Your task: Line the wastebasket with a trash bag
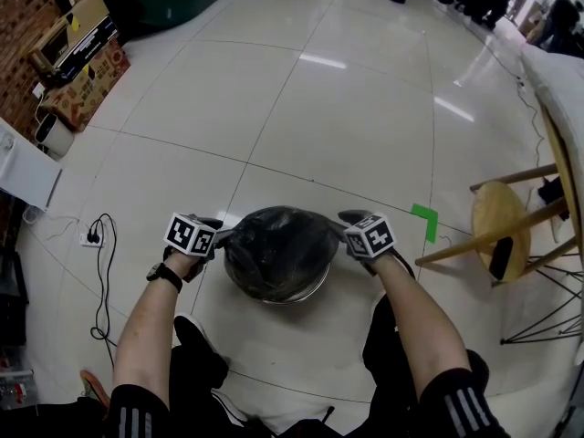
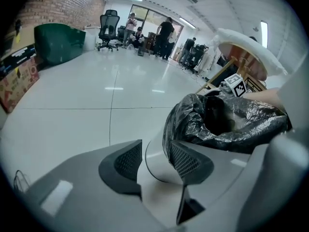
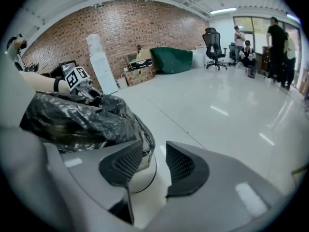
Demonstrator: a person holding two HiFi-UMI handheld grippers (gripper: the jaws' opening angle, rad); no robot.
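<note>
In the lower centre of the head view, the wastebasket [image 1: 294,297] is seen on the floor [image 1: 347,108], with the black trash bag [image 1: 276,249] draped over its mouth. It is flanked at opposite rim sides by the left gripper [image 1: 219,237] and right gripper [image 1: 347,219], both equally near. Both pairs of jaws are held apart with nothing pinched, and the bag's folded edge lies just inward of each gap.

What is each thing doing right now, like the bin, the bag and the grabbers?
trash bag, open, spread over the wastebasket's rim.
wastebasket, upright on the floor, lined.
left gripper, jaws apart at the bag's edge, gripping nothing.
right gripper, jaws apart at the bag's edge, gripping nothing.
stool, standing.
</note>
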